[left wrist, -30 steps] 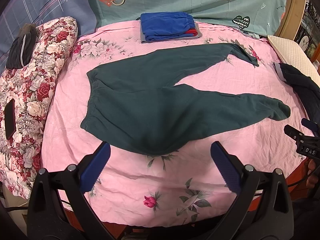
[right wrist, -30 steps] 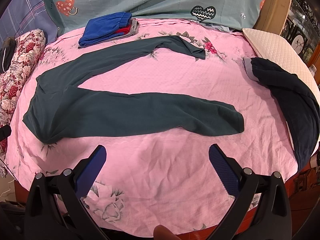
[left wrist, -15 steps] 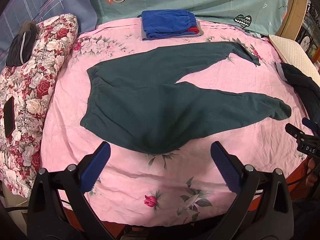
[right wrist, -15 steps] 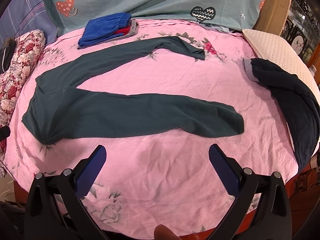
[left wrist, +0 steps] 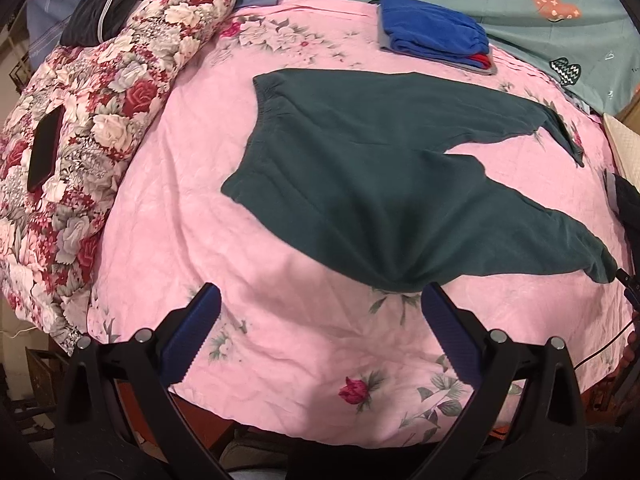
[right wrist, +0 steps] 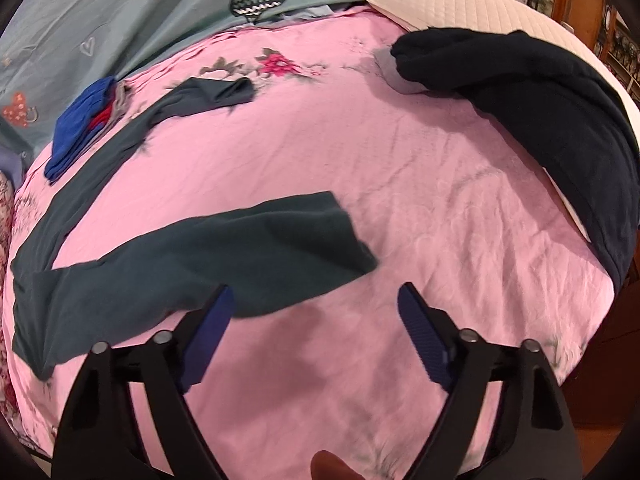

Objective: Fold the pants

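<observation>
Pants (left wrist: 380, 168) lie spread flat on my pink bedsheet (left wrist: 280, 332), legs apart. My left gripper (left wrist: 320, 320) hovers wide and empty near the seat; my right gripper (right wrist: 316, 316) is closing, empty, beside the near cuff.

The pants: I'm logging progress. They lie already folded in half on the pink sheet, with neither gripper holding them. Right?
Not quite. The pants are not folded: the left wrist view shows them spread flat on the pink sheet with both legs splayed apart. The rest holds: the left gripper is open and empty, and the right gripper, its jaws closing, has only sheet between them.
</observation>
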Demonstrator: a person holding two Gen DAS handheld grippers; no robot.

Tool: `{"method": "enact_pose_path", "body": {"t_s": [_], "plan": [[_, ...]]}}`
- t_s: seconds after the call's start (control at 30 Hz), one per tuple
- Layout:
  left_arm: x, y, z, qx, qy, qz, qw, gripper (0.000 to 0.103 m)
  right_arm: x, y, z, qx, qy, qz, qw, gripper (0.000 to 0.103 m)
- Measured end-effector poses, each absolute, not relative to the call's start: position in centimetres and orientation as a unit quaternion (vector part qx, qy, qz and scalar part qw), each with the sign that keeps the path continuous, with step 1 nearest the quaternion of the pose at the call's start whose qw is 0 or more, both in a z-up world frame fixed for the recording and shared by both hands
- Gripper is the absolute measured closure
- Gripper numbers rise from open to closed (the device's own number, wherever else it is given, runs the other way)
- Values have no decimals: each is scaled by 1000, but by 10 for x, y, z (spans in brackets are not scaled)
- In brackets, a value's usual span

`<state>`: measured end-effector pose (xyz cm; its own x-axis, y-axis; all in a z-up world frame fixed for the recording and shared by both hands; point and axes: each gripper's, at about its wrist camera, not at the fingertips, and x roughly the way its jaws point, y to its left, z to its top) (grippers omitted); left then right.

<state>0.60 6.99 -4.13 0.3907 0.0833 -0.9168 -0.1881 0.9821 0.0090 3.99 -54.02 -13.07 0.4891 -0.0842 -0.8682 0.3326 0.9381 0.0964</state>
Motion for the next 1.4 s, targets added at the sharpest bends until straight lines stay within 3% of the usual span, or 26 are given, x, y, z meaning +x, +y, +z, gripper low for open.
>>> {"method": "enact_pose_path", "body": {"t_s": [0.13,0.2,0.27,0.33,0.57,0.67,0.77,0.83,0.87,1.0,1.07,1.1,1.13,1.4], "plan": [[4,80,-43,-49,547,104,829,2,61,-559,-156,147,501,-124,843,25],[4,91,-43,-49,545,123,828,2,71,-561,-166,138,500,-128,845,33],[6,107,-46,-51,543,145,826,2,76,-556,-166,108,496,-123,853,71],[9,123,-51,-56,545,158,822,2,79,-551,-162,93,500,-111,854,94],[38,161,-76,-82,533,140,830,3,50,-575,-137,84,490,-173,850,94],[58,171,-91,-82,524,121,839,12,47,-585,-153,95,520,-173,831,93],[80,180,-114,-78,537,103,833,30,43,-584,-152,93,529,-181,824,84],[91,185,-128,-72,551,99,826,42,38,-581,-141,96,521,-203,823,55],[94,188,-133,-71,554,98,824,43,35,-577,-135,99,513,-212,826,52],[106,197,-154,-77,566,82,817,42,28,-543,-113,91,496,-189,843,52],[106,195,-154,-69,557,71,825,49,32,-517,-108,83,495,-164,849,52],[105,193,-153,-64,552,60,829,69,38,-497,-106,75,497,-144,853,52],[104,192,-151,-62,549,49,832,80,41,-483,-106,67,498,-132,855,52],[53,232,-144,-127,527,66,838,83,69,-374,-108,-1,512,-45,858,52]]}}
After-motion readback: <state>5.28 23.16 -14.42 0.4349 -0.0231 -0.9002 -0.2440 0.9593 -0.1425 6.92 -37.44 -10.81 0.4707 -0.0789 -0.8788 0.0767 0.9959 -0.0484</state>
